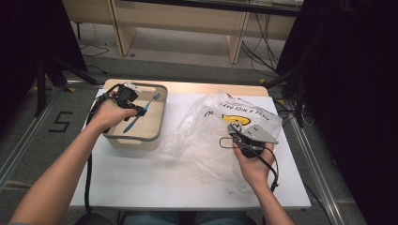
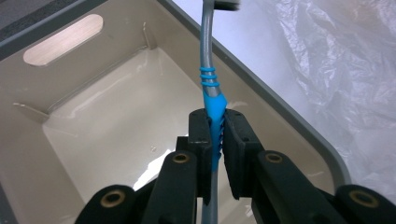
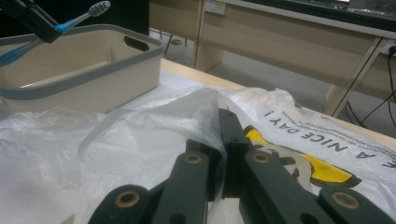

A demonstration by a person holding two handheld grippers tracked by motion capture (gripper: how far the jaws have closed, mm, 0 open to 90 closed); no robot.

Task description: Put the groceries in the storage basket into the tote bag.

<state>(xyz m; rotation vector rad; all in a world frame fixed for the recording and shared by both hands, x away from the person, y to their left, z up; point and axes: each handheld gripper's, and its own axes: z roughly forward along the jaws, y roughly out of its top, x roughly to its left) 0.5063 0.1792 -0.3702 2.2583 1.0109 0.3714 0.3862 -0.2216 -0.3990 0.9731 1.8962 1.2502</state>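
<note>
Black jaws of our left gripper (image 2: 215, 135) are clamping the blue-and-grey plastic toothbrush (image 2: 211, 100) above the beige plastic bin (image 2: 60, 86), while our right gripper (image 3: 219, 154) is pinching the clear plastic bag (image 3: 140, 140), apparently readying its mouth.

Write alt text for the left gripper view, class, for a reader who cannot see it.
The left tool is shut on the blue grip of a toothbrush, holding it over an empty beige bin with a grey rim. A crinkled clear plastic bag lies on the white table beyond the bin.
</note>
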